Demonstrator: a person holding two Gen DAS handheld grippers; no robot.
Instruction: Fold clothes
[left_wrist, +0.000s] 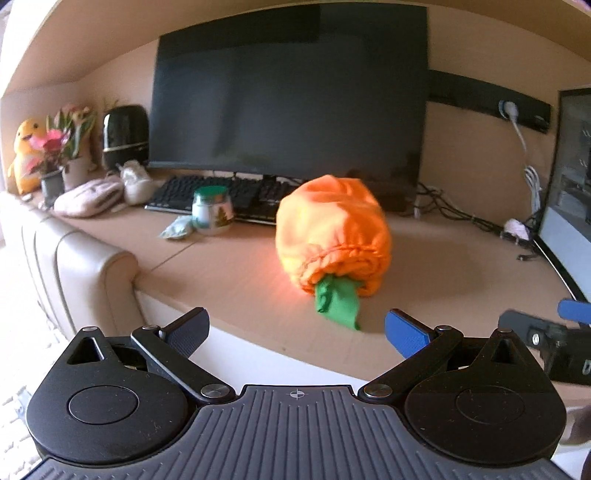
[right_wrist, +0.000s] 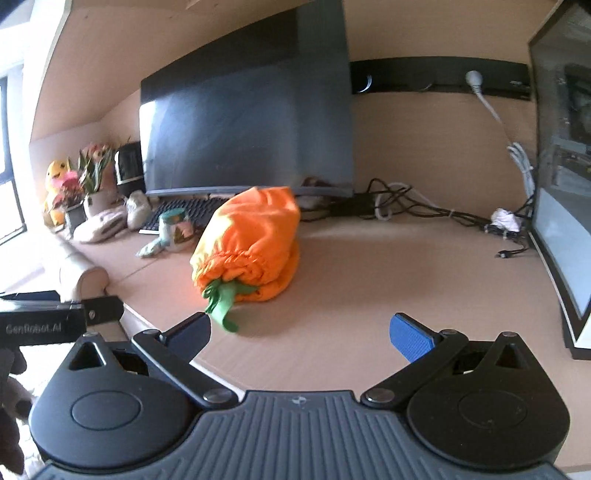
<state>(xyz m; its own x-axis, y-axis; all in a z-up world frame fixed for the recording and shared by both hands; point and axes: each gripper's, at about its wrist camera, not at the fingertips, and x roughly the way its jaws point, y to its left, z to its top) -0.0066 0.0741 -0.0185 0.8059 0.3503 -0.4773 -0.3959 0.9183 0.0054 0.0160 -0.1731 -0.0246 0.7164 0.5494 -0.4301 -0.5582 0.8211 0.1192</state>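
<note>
Tan counter (left_wrist: 240, 266) under a dark monitor (left_wrist: 291, 88). Orange bundle (left_wrist: 332, 232) dead ahead, long axis front-to-back, green tail (left_wrist: 338, 301) nearest. Left gripper (left_wrist: 295, 328) and right gripper (right_wrist: 299, 330) both released, empty.

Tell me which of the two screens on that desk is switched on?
The side screen at the desk's right edge is lit and shows a picture. The big curved monitor behind the orange bundle is plain black.
</note>
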